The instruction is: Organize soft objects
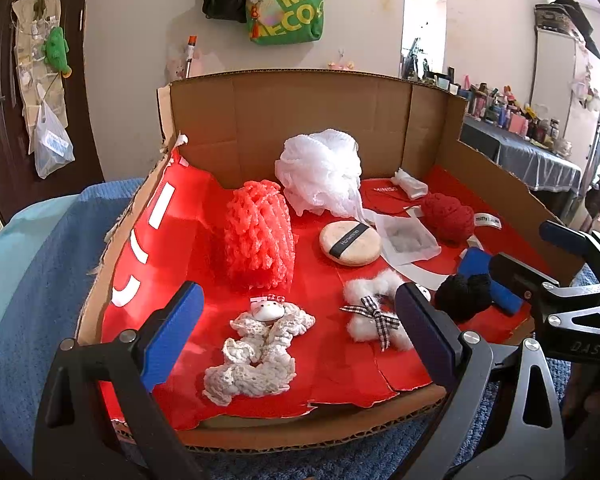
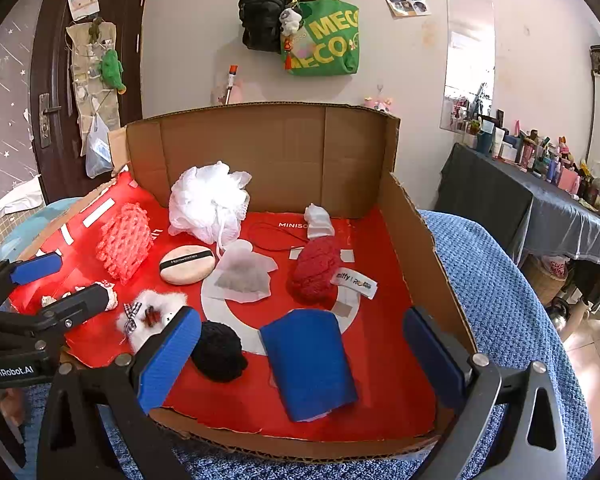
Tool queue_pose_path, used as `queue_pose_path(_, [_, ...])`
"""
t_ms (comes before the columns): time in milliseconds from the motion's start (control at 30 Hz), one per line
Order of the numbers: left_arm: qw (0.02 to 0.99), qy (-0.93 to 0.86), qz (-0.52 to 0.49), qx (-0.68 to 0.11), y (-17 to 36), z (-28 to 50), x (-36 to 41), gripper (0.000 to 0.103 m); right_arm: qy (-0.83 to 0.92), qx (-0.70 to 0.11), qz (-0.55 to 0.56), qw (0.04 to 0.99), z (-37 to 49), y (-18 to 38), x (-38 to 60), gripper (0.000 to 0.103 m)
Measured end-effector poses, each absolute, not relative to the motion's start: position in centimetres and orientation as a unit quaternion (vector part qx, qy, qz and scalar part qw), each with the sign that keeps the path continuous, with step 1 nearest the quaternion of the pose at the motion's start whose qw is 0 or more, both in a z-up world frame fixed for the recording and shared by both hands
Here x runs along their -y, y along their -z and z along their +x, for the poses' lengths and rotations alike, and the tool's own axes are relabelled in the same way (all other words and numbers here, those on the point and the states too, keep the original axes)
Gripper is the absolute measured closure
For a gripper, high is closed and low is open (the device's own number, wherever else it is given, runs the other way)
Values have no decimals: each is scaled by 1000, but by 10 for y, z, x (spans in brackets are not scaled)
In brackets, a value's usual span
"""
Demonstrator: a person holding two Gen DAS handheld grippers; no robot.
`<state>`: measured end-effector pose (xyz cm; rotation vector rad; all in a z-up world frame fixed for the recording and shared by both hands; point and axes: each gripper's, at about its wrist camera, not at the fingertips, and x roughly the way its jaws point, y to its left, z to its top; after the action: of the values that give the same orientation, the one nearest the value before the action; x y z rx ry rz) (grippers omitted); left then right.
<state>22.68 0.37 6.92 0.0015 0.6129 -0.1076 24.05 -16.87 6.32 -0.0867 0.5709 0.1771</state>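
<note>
An open cardboard box (image 1: 300, 120) (image 2: 280, 152) lined in red holds the soft objects. My left gripper (image 1: 300, 336) (image 2: 60, 284) stands open at the box's front left, over a cream lace scrunchie (image 1: 256, 356) and beside a white fluffy bow piece (image 1: 376, 316) (image 2: 156, 312). My right gripper (image 2: 300, 360) (image 1: 528, 248) stands open at the front right, with a folded blue cloth (image 2: 308, 364) (image 1: 476, 264) lying between its fingers, untouched. A black knitted ball (image 2: 220, 350) (image 1: 464, 296) sits by its left finger. Farther back lie a white mesh pouf (image 1: 320, 172) (image 2: 208, 200), coral foam net (image 1: 260, 236) (image 2: 124, 240), powder puff (image 1: 350, 242) (image 2: 186, 264) and red yarn ball (image 1: 448, 216) (image 2: 316, 272).
A white sachet (image 2: 244, 272) and a small white wad (image 2: 318, 220) also lie in the box. The box rests on a blue blanket (image 2: 500, 300). A dark-draped table (image 2: 540, 208) crowded with bottles stands at the right. A green bag (image 2: 324, 40) hangs on the wall behind.
</note>
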Motion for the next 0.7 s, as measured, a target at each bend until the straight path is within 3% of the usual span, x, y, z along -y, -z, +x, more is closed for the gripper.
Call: queue_pose_path(700, [952, 52, 0, -301, -69, 226, -3, 5, -86, -281, -44, 955, 240, -63, 168, 0])
